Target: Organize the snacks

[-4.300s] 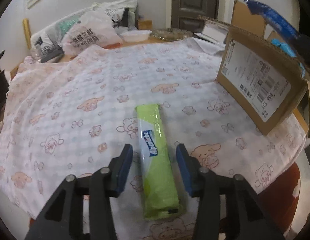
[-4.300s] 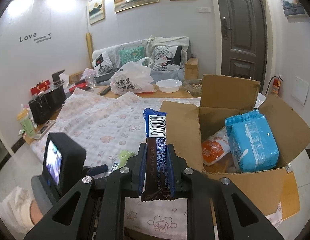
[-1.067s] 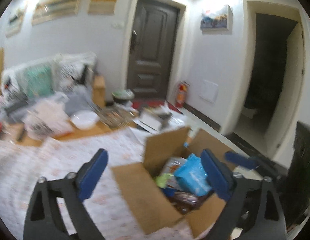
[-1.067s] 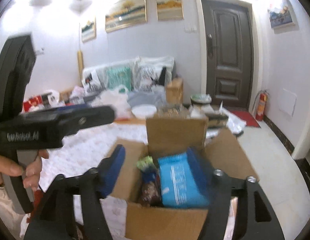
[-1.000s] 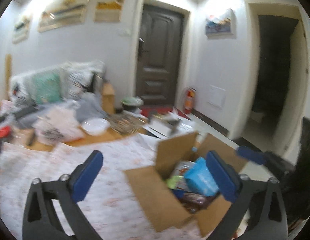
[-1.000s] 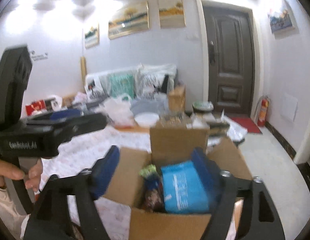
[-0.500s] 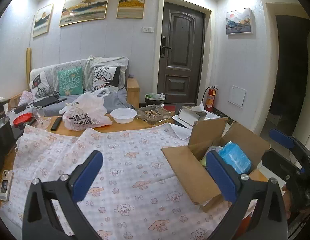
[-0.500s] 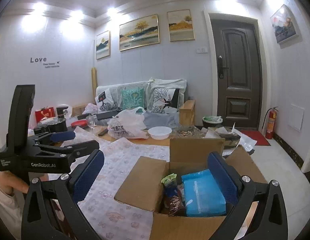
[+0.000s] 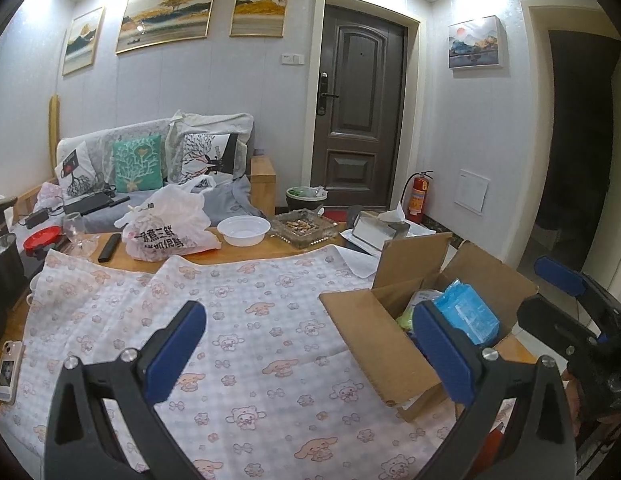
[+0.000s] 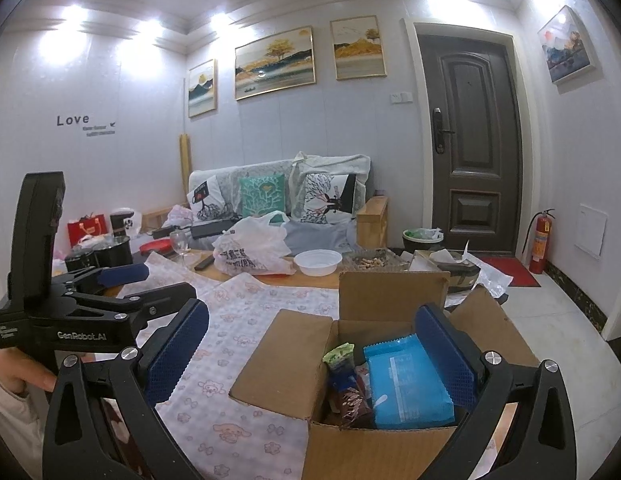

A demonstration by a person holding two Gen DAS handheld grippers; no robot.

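Snacks sit packed in the open cardboard box at the right end of the cloth-covered table: a blue packet, a green-topped wrapper and a dark brown wrapper standing beside it. Print on the blue packet is too small to read, and the wrappers' lower halves are hidden by the box wall. My left gripper hangs over the patterned cloth with jaws spread wide and nothing between them. My right gripper hovers at the box, jaws equally wide and empty. Seen from the right wrist, the left tool's body reads "GenRobot.AI"; a smaller label at its corner is illegible. The wall lettering reads "Love", with an unreadable line beneath. A white plastic bag on the far table carries Chinese characters, partly creased. The phone at the table's left edge is cut by the fisheye rim.
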